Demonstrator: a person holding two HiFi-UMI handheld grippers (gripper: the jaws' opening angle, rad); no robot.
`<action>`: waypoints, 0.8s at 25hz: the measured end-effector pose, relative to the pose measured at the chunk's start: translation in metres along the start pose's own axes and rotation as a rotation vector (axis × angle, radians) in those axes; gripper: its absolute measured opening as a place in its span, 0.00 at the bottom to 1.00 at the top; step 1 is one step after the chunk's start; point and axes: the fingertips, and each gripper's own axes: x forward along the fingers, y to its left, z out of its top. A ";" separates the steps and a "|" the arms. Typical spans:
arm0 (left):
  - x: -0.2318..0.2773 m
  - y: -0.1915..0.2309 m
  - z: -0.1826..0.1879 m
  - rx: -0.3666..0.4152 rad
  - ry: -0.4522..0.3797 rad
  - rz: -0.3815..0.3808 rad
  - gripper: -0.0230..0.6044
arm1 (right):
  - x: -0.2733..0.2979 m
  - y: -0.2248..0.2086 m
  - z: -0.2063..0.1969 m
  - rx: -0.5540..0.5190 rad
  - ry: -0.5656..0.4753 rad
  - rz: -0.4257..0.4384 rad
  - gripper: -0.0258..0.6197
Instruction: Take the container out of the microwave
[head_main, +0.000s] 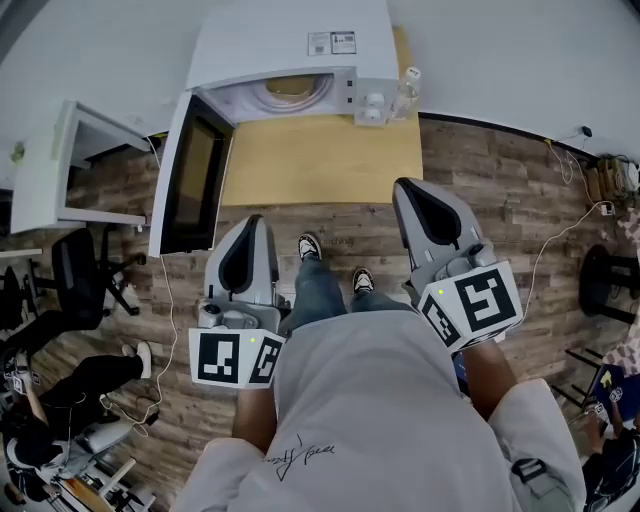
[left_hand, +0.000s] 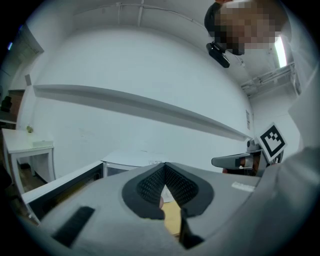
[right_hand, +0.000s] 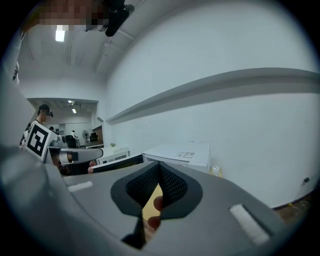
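Observation:
The white microwave (head_main: 290, 40) stands at the far end of a light wooden table (head_main: 320, 160), its door (head_main: 190, 175) swung wide open to the left. Inside, a tan container (head_main: 290, 88) rests on the turntable. Both grippers are held low near my body, well short of the table. My left gripper (head_main: 252, 235) is shut with nothing in it, and so is my right gripper (head_main: 420, 200). In the left gripper view the jaws (left_hand: 164, 170) meet in front of the microwave (left_hand: 130, 162). The right gripper view shows the same (right_hand: 159, 170), with the microwave (right_hand: 180, 152) beyond.
A clear bottle (head_main: 405, 90) stands against the microwave's right side. A white desk (head_main: 60, 170) and a black office chair (head_main: 85, 275) are at the left. A seated person (head_main: 60, 400) is at lower left. Cables run over the wood floor, and a black stool (head_main: 610, 280) stands at right.

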 end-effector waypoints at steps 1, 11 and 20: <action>0.004 0.005 0.002 -0.001 -0.001 -0.014 0.05 | 0.007 0.000 0.001 0.000 0.005 -0.013 0.06; 0.043 0.062 0.022 0.012 0.007 -0.110 0.05 | 0.078 0.015 0.016 -0.013 0.020 -0.095 0.06; 0.053 0.108 0.039 0.010 -0.017 -0.174 0.05 | 0.129 0.041 0.027 -0.085 0.021 -0.153 0.06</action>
